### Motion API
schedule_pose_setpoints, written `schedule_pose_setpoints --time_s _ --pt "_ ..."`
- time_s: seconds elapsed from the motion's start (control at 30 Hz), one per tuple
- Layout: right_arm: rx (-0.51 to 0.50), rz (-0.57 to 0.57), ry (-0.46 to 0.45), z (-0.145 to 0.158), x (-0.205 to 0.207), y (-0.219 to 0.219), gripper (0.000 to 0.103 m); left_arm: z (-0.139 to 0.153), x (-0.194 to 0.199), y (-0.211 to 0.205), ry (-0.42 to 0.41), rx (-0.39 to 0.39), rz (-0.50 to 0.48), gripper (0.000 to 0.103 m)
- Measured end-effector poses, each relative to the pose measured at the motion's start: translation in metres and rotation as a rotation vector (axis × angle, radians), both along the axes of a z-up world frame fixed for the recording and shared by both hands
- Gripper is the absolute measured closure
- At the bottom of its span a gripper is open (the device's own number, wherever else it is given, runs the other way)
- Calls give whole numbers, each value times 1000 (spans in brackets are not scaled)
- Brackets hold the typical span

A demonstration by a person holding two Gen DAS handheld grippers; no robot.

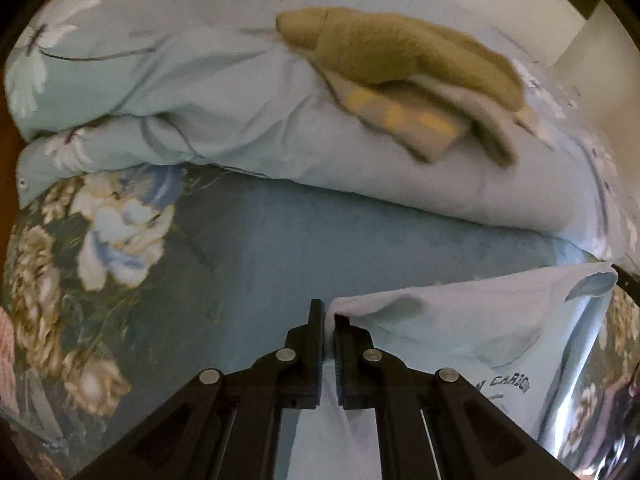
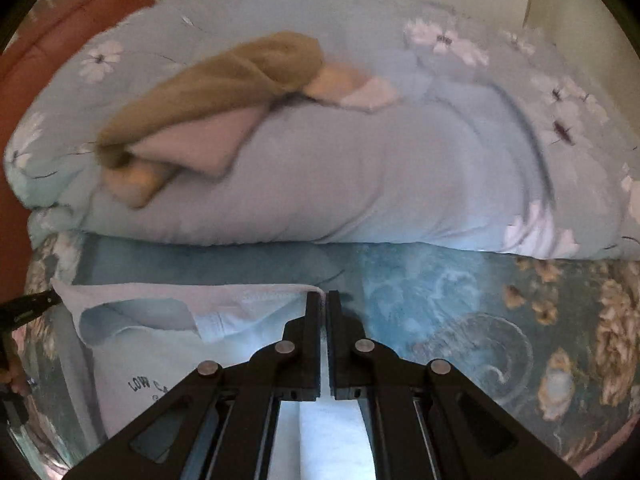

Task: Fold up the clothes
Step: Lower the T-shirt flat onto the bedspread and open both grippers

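Fingers of both grippers are pressed nearly together: the left gripper (image 1: 329, 312) and right gripper (image 2: 324, 298) each pinch one end of the pale blue shirt's (image 1: 460, 332) top edge, stretched between them above the floral bedsheet (image 2: 480, 320).

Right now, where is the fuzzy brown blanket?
The brown blanket lies on the rolled blue flowered quilt at the back of the bed, right of centre in the left wrist view, left in the right.
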State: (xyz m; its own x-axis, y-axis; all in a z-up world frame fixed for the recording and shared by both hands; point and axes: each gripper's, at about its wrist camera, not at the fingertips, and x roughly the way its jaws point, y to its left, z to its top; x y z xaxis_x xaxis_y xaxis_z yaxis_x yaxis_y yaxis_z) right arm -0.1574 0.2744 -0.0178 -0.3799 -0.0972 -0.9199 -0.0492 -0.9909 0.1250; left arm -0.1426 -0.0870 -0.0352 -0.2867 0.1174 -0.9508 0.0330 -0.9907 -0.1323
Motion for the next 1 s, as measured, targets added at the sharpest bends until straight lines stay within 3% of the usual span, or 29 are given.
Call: schedule_pose_setpoints --time_s 0.17,0.37,0.47,0.5,0.57,0.6,0.67,0.87,1.0 --pt "22 -15 -83 -41 -28 -3 101 -36 -29 0 -67 9 20 98" --pt "29 -36 -157 -72 -34 -4 101 -79 -64 0 -148 20 43 96" --pt "15 -30 -155 -73 -25 -5 100 -77 -55 -3 -154 80 48 92" --pt "6 -26 -145 -70 -21 -5 97 -74 -49 -4 -155 95 46 85" --pt "9 -28 -115 -58 -7 -5 77 -64 -32 -5 -134 107 35 73" --pt "6 -35 -95 -50 3 -4 73 -60 -22 -6 -119 107 32 64" --pt "-15 -48 -56 -33 25 -3 70 -51 0 -7 -96 108 24 57" --pt "-40 -75 -34 -8 117 -7 70 -38 78 -16 -102 107 42 55" --pt "-71 -143 -71 -11 177 3 70 -24 123 -28 -91 108 87 53"
